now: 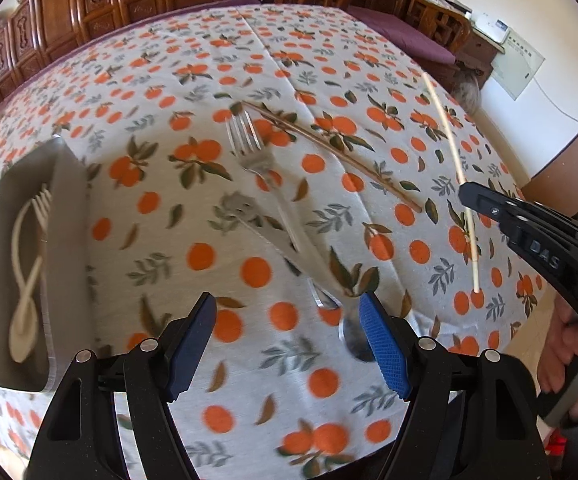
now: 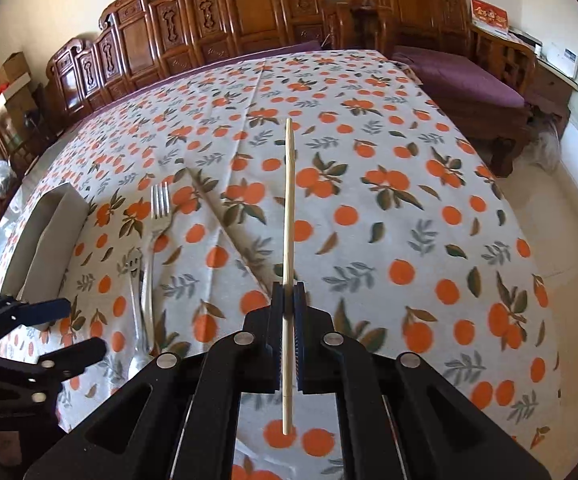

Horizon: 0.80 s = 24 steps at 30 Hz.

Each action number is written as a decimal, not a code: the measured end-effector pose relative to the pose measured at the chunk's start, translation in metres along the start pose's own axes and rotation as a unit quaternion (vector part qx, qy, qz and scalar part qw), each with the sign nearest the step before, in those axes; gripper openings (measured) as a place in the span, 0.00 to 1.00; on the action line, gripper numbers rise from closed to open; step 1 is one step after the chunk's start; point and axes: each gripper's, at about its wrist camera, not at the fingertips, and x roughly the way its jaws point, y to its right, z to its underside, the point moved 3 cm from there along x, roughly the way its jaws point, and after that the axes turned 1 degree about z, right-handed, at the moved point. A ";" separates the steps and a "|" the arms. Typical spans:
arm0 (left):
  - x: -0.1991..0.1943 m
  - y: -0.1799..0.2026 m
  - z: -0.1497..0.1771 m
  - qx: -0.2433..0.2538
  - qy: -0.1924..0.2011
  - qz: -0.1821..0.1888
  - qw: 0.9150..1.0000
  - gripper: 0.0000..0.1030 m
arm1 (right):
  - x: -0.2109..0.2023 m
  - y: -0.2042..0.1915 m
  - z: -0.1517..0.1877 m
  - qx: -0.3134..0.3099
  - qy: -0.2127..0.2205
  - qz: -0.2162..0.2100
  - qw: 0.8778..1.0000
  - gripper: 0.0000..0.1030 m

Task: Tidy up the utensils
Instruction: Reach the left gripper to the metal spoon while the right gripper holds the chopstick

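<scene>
My right fingers (image 2: pixel 288 300) are clenched on a pale chopstick (image 2: pixel 289 208), lifted clear of the surface (image 2: pixel 409 208). My left fingers (image 1: pixel 289 320) hang released above a metal fork (image 1: pixel 249 148) crossed over a spoon whose bowl (image 1: pixel 353 340) my blue pad partly hides. A second chopstick (image 1: pixel 329 148) lies beyond them. A grey tray (image 1: pixel 65 216) on the left holds pale plastic cutlery (image 1: pixel 29 276), blurred. The orange-print cloth covers the surface; carved wooden furniture (image 2: pixel 249 12) stands behind.
</scene>
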 end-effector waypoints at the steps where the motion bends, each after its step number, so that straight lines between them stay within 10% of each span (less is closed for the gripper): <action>1: 0.005 0.003 0.000 -0.005 -0.004 -0.002 1.000 0.68 | -0.001 0.003 0.001 0.004 0.001 -0.002 1.000 0.06; 19: 0.031 0.031 0.014 -0.014 -0.033 -0.015 0.999 0.68 | -0.009 0.013 0.001 0.019 0.017 -0.015 1.000 0.06; 24: 0.029 0.035 0.017 -0.005 -0.031 -0.007 0.999 0.49 | -0.008 0.011 0.002 0.020 0.014 -0.021 0.999 0.06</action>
